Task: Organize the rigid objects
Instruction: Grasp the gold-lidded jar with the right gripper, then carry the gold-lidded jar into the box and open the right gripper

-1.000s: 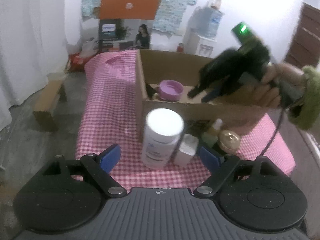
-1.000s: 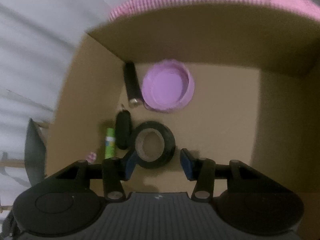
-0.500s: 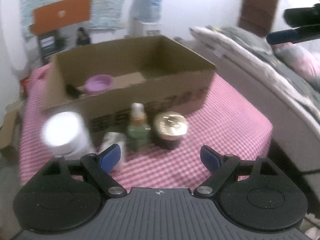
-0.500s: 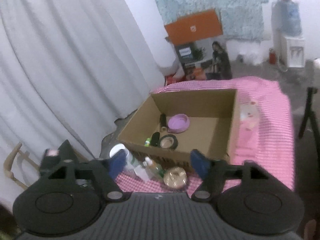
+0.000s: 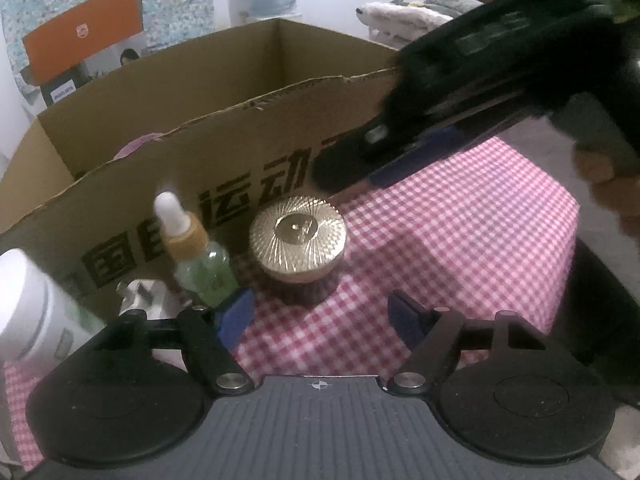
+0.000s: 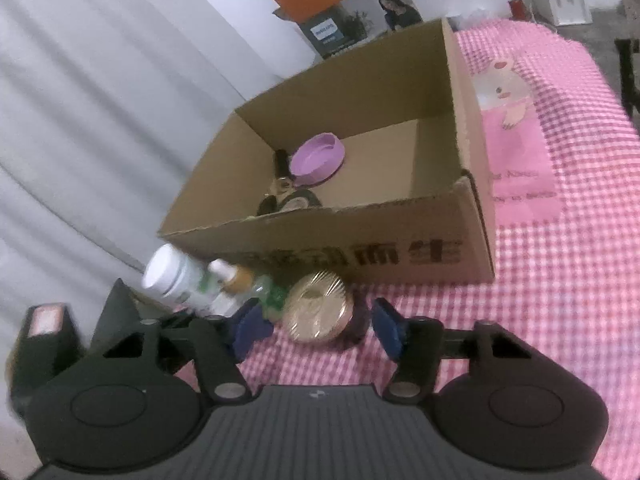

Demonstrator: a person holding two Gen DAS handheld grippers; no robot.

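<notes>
The gold-lidded jar [image 6: 318, 312] stands upright on the checked cloth [image 6: 560, 300], its axis vertical and lid up, just in front of the box [image 6: 360, 184] wall. The right gripper [image 6: 316, 326] sits low at 6 o'clock of the jar; its jaws are closing, the jar between the blue pads, which do not yet press it. The left gripper [image 5: 320, 316] is also closing, with only cloth between its pads; the jar lies at 12 o'clock of it. The dropper bottle [image 5: 200, 256] stands upright, tip up, at 9 o'clock of the jar, and the white bottle [image 5: 28, 304] beyond it. Inside the box lies a purple bowl [image 6: 318, 158].
</notes>
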